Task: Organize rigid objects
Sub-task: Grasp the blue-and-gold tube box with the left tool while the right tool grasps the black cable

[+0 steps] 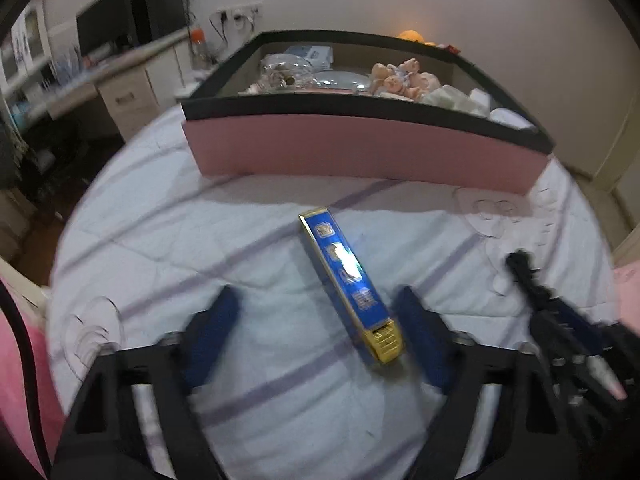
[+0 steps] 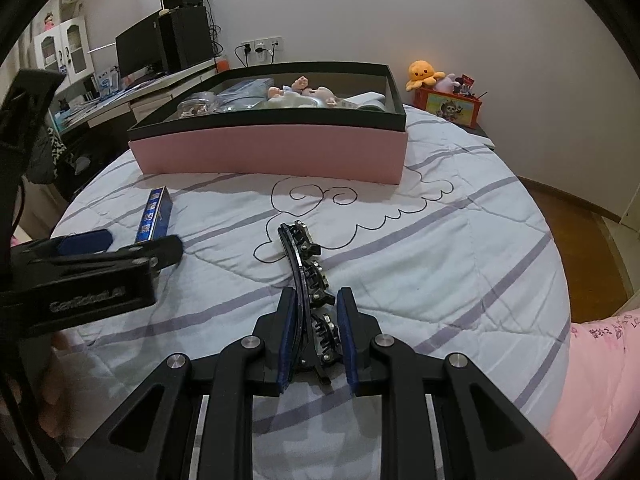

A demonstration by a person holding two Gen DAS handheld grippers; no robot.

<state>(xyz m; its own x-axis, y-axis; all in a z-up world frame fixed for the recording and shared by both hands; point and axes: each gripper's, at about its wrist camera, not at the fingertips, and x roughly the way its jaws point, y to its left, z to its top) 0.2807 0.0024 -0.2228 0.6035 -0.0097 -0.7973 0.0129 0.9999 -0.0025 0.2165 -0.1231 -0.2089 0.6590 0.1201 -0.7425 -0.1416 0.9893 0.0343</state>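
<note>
Bedroom setting, and all the action is on a pale striped quilt (image 2: pixel 400 280) with a pink box (image 1: pixel 360 156) sitting at the far side, already filled with dolls and clutter. Left gripper (image 1: pixel 320 320) hangs over the blue-and-gold carton (image 1: pixel 348 280), jaws released and straddling its near gold end, pads not pressing on it from what I can see. That carton lies flat, long axis running away toward the box and slanting a little to the left, so it sits straight ahead between the fingers. Over on the right, the right gripper (image 2: pixel 316 344) is clenched on a black hair clip (image 2: pixel 306 268), which points forward at the box. Left hand looks nearer the carton by far; closing across its narrow width seems the play
</note>
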